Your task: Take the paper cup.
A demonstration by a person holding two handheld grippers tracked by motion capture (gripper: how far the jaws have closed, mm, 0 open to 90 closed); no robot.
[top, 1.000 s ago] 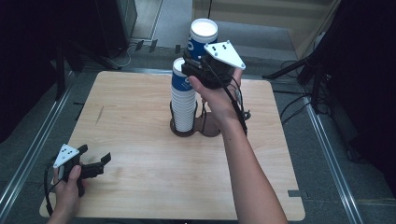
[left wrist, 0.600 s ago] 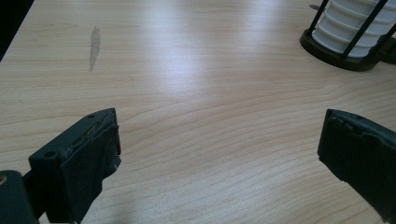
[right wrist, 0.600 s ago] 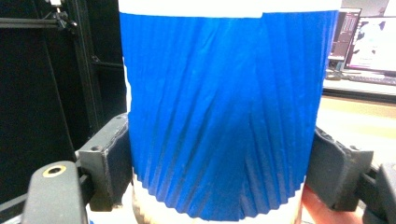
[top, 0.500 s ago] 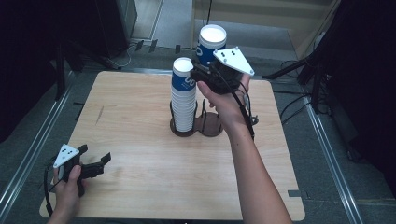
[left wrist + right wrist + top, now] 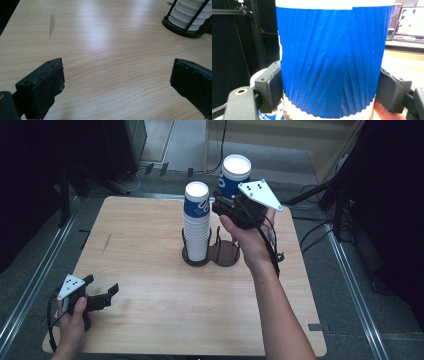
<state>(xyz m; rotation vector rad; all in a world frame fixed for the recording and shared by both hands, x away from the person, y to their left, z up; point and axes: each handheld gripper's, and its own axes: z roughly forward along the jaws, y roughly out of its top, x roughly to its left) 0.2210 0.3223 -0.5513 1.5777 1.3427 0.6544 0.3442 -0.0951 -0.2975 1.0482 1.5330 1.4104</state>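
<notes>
My right gripper [image 5: 229,196] is shut on a blue paper cup [image 5: 235,174], held upside down with its white base up. It hangs in the air just right of a tall stack of blue and white cups [image 5: 196,222] and above the free ring of a dark wire cup holder [image 5: 226,254]. The right gripper view has the cup [image 5: 329,57] between both pads [image 5: 270,85]. Near the table's front left corner, my left gripper [image 5: 102,295] rests low and open. The left gripper view has bare wood between its jaws [image 5: 117,82], with the stack [image 5: 190,13] far off.
The wooden table [image 5: 145,250] has metal rails along its left and right sides. Cables and dark stands lie on the floor beyond the far edge and at the right. A grey smear [image 5: 51,25] marks the wood at the left.
My right gripper has carried the blue cup to the right and a little lower, away from the top of the stack. The left gripper has stayed where it was.
</notes>
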